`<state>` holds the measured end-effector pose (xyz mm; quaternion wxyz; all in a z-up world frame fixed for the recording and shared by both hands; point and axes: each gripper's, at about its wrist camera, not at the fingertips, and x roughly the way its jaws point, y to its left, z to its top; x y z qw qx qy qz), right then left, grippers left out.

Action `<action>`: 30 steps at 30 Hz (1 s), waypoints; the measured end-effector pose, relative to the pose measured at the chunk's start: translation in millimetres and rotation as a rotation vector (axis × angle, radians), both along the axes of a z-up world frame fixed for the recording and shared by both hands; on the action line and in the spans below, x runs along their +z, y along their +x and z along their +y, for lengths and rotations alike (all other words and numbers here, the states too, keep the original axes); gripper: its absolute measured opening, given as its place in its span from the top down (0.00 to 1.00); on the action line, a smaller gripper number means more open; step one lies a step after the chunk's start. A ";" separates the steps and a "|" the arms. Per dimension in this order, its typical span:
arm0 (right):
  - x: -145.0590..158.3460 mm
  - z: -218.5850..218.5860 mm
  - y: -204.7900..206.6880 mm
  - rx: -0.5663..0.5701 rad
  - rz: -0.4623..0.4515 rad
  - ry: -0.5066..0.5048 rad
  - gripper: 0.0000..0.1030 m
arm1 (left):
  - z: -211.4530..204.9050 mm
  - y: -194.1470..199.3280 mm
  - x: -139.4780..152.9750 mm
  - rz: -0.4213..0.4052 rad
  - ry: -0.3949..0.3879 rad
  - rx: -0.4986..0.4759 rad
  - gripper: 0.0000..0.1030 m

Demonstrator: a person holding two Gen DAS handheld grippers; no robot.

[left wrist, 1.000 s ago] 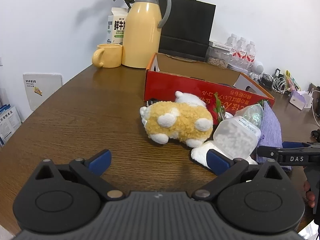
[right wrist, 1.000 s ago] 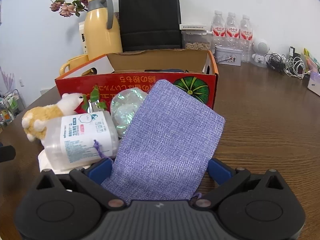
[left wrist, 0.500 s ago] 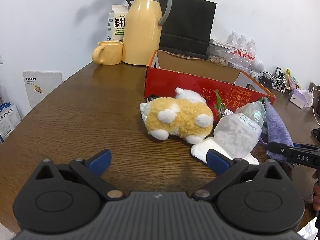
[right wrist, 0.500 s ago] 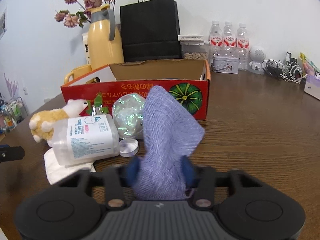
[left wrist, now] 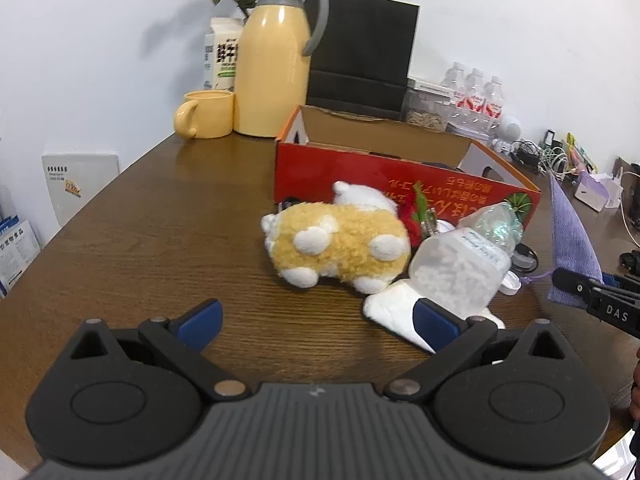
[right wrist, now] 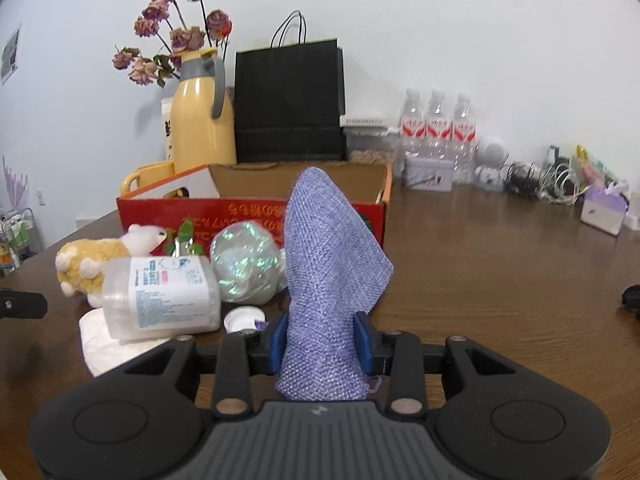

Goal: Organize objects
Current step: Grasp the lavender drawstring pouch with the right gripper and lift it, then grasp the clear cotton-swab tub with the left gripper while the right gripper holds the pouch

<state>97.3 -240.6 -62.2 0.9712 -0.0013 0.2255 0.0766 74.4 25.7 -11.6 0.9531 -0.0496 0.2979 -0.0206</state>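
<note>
Purple pouch (right wrist: 332,264) pinched upright in your right gripper (right wrist: 322,342), in front of the red box (right wrist: 248,208).
Your jaws have just closed on it, bunching what lay flat; your left gripper (left wrist: 316,320) hovers wide open, empty, tilted toward the table (left wrist: 160,232).

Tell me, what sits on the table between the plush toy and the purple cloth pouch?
In the right wrist view, a clear plastic jar lying on its side and a shiny iridescent ball sit between the plush toy and the purple pouch.
</note>
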 end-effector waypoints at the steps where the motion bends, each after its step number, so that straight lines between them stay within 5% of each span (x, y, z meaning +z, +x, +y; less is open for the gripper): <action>1: 0.8 -1.0 -0.5 -0.003 -0.010 -0.005 0.67 | -2.9 0.3 1.3 -0.003 0.007 -0.009 0.00; 26: 22.4 -15.9 -7.4 0.028 -0.105 -0.009 0.67 | -91.1 49.3 13.5 -0.014 0.150 -0.275 0.00; 30: 20.6 -15.8 -5.3 0.038 -0.092 -0.018 0.67 | -105.4 62.1 10.8 -0.015 0.225 -0.309 0.00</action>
